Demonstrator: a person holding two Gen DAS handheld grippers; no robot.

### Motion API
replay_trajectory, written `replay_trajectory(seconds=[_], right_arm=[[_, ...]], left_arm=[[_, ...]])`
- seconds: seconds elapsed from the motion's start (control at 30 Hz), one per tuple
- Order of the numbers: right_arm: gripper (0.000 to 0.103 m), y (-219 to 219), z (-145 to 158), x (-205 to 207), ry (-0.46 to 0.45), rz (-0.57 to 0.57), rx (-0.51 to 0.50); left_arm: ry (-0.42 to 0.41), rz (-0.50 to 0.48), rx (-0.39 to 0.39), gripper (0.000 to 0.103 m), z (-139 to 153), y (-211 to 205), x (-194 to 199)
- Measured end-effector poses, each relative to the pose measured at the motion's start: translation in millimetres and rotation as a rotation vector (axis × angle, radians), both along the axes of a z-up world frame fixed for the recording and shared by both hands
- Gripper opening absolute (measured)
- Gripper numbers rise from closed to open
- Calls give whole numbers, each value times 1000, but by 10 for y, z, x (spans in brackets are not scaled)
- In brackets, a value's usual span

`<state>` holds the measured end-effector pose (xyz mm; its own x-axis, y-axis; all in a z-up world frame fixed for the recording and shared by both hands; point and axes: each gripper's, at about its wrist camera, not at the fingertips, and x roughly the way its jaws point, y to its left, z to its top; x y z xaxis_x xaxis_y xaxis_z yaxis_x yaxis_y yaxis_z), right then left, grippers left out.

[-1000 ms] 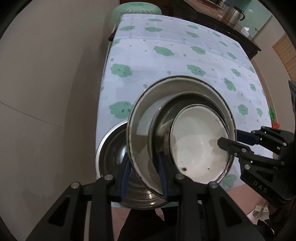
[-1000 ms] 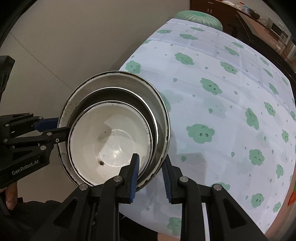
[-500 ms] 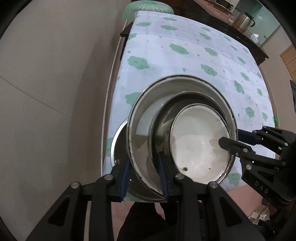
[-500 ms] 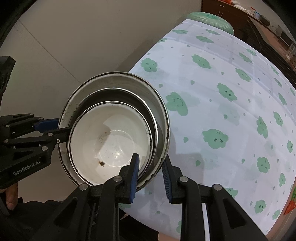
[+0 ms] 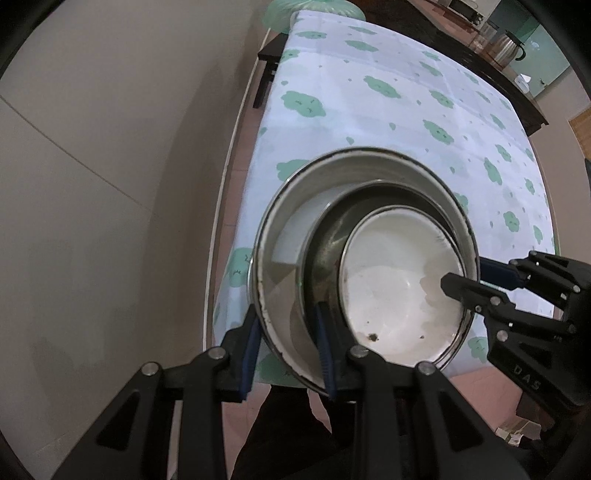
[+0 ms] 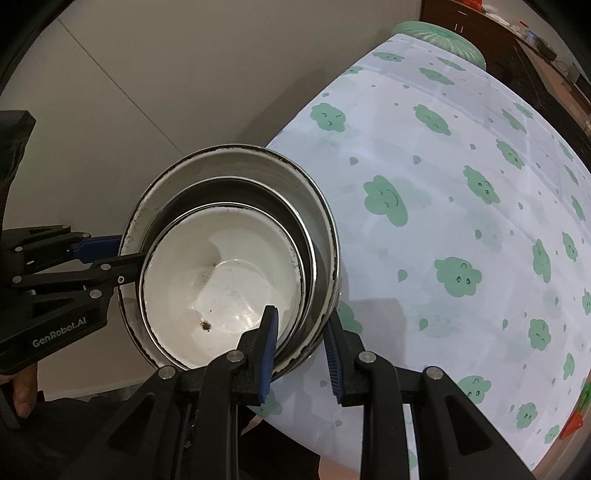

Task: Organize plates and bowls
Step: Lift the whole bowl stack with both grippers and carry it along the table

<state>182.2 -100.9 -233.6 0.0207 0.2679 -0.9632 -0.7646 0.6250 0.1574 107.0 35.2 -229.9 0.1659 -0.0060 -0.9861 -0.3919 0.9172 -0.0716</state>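
Note:
Three bowls sit nested in a stack: a large metal bowl (image 5: 284, 236) (image 6: 258, 166) with a chipped rim, a steel bowl (image 5: 325, 254) (image 6: 236, 190) inside it, and a white bowl (image 5: 399, 295) (image 6: 221, 273) with dark specks innermost. The stack hangs over the near corner of the cloud-print table (image 5: 388, 110) (image 6: 461, 166). My left gripper (image 5: 287, 317) (image 6: 110, 258) is shut on the large bowl's wall, one finger outside and one inside. On the opposite rim, my right gripper (image 6: 300, 321) (image 5: 461, 280) clamps all three walls, with one finger inside the white bowl.
A beige wall (image 5: 92, 184) runs close along the table's left side. A green stool (image 5: 314, 7) (image 6: 436, 33) stands at the far end. A dark cabinet with a kettle (image 5: 508, 46) stands beyond the table. A person's hand (image 6: 22, 391) holds the left gripper.
Both grippers have carried the stack together toward the table's near corner by the wall. The steel bowl seen below the stack earlier has passed out of sight behind it.

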Motion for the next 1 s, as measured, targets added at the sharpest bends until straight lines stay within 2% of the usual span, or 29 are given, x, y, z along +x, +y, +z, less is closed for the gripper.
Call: replay_trajectory(seconds=[1.0], right_arm=[[27,84,-250,-10,33,-1,-39]], left_arm=[[50,1,-35,26,-306,33,-19]])
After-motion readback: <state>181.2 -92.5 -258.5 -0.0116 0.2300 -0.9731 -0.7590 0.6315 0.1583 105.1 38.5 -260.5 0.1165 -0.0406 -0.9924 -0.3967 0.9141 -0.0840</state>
